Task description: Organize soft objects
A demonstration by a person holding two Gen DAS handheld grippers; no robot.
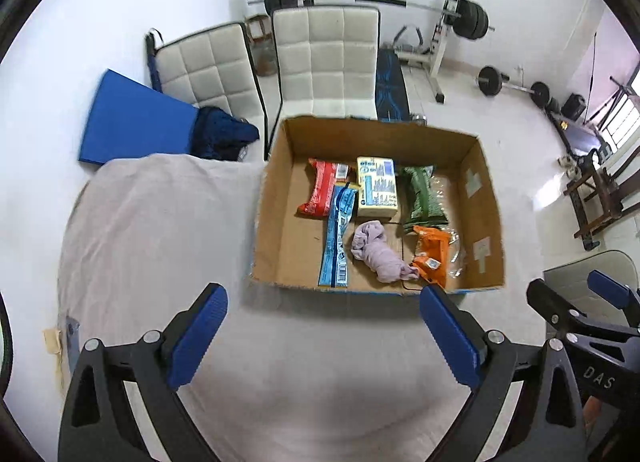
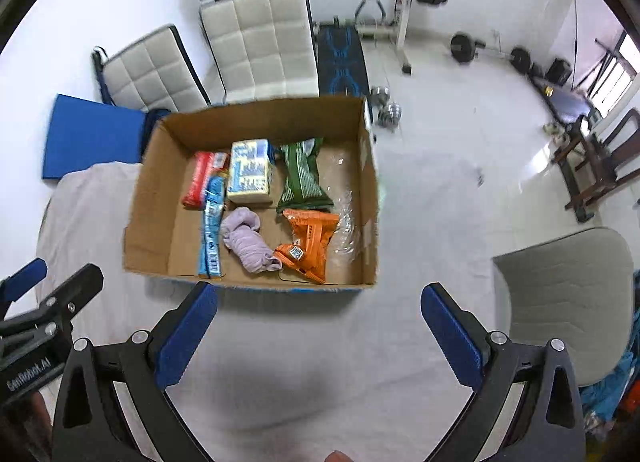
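An open cardboard box (image 1: 276,190) (image 2: 146,198) sits on a table covered with a pale cloth. Inside lie a lilac rolled cloth (image 1: 378,252) (image 2: 248,240), an orange packet (image 1: 432,254) (image 2: 310,242), a green packet (image 1: 422,194) (image 2: 302,176), a yellow-blue pack (image 1: 377,186) (image 2: 249,172), a red packet (image 1: 322,192) (image 2: 202,178), a long blue packet (image 1: 337,238) (image 2: 212,226) and clear plastic wrap (image 2: 344,214). My left gripper (image 1: 322,336) is open and empty, in front of the box. My right gripper (image 2: 318,336) is open and empty, also in front of it.
Two white padded chairs (image 1: 326,58) (image 2: 256,42) stand behind the table. A blue mat (image 1: 132,122) leans at the left. Barbell rack and weights (image 1: 468,18) stand at the far wall. A grey chair seat (image 2: 560,294) is at the right.
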